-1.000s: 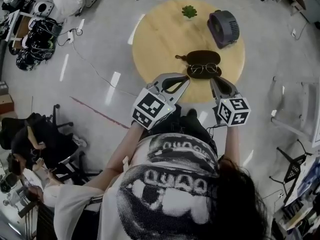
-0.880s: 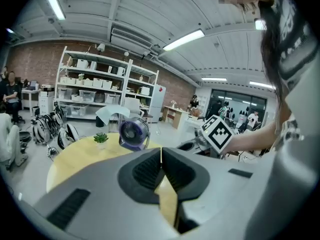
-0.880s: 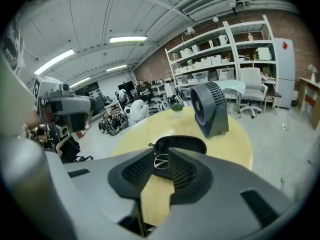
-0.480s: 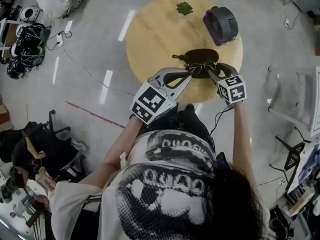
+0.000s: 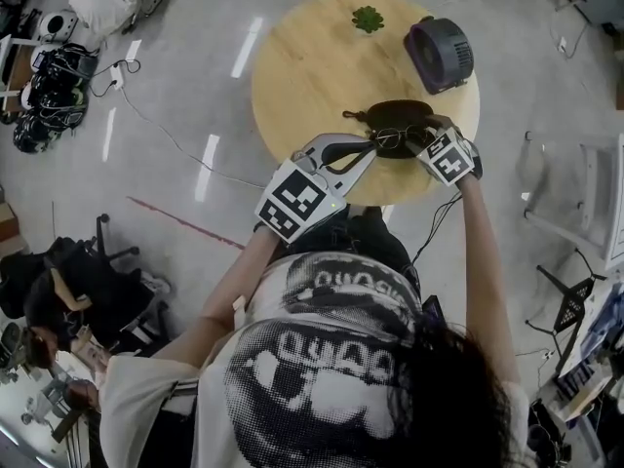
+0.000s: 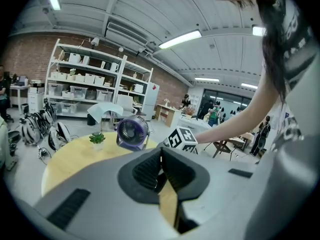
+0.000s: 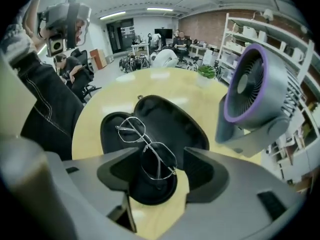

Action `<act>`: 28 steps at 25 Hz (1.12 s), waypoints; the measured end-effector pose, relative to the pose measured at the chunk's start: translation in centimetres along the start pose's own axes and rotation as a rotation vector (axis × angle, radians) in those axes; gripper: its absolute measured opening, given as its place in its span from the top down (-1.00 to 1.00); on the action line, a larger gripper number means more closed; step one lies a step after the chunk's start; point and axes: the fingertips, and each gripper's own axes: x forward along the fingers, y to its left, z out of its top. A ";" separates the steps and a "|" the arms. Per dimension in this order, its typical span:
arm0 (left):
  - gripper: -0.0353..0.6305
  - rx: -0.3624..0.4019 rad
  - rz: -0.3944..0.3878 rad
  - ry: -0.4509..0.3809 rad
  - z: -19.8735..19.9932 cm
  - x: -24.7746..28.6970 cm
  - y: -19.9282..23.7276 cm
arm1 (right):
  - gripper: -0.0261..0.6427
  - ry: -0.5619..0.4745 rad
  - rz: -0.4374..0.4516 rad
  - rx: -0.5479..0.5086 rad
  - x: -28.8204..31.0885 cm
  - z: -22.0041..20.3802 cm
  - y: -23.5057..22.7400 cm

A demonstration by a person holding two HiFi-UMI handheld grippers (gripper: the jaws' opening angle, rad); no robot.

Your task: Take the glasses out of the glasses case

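Round pale wooden table [image 5: 312,76] below, and nearest the person both grey handheld tools are working at its front edge. Left gripper [image 6: 160,154]: pads pressed together, tips right up against the left end of the open black oval glasses case [image 7: 172,116]; whether they nip its rim can't be made out. Right gripper [image 7: 159,171]: pointing steeply down over the case's other end, jaws opening wide, one lens of the thin silver wire-framed glasses [image 7: 147,149] between them, pads clear of the metal. Those glasses lie folded inside the open case, not lifted. Further back on the right stands a grey-and-purple desk fan [image 7: 255,94], and at the far edge, a small green potted plant [image 5: 368,19].
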 end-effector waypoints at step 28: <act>0.85 -0.006 -0.016 0.008 -0.3 0.3 2.8 | 0.22 -0.094 -0.171 -0.040 -2.3 1.0 1.5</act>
